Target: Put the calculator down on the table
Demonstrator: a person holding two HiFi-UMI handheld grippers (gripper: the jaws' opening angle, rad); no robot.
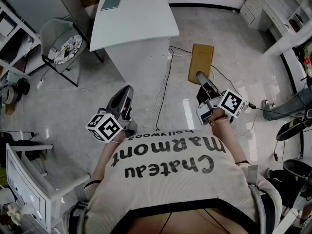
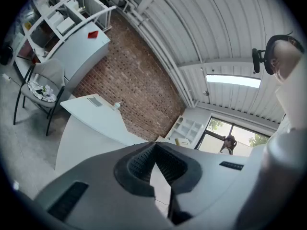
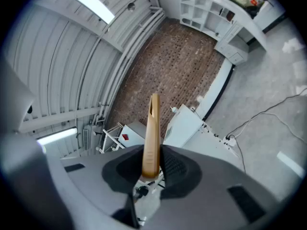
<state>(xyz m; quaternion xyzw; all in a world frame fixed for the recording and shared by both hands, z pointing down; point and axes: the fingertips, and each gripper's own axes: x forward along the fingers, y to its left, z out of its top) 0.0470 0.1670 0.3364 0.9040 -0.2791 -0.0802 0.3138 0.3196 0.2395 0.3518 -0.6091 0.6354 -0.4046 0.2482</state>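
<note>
A flat tan calculator (image 1: pixel 201 62) sticks out forward from my right gripper (image 1: pixel 203 83), held over the floor to the right of the white table (image 1: pixel 146 23). In the right gripper view the calculator (image 3: pixel 152 133) shows edge-on, and my right gripper (image 3: pixel 152 169) is shut on its near end. The table (image 3: pixel 184 126) lies ahead of it in that view, some way off. My left gripper (image 1: pixel 125 97) hovers lower left of the table's near end. Its jaws meet at the tip with nothing between them in the left gripper view (image 2: pixel 154 147).
A teal notebook (image 1: pixel 111 2) lies on the table's far part. A grey chair (image 1: pixel 61 45) stands left of the table. Cables (image 1: pixel 165 82) run across the floor beside the table's base. White shelving (image 1: pixel 285 13) lines the right wall, and a white frame (image 1: pixel 24 179) stands at the lower left.
</note>
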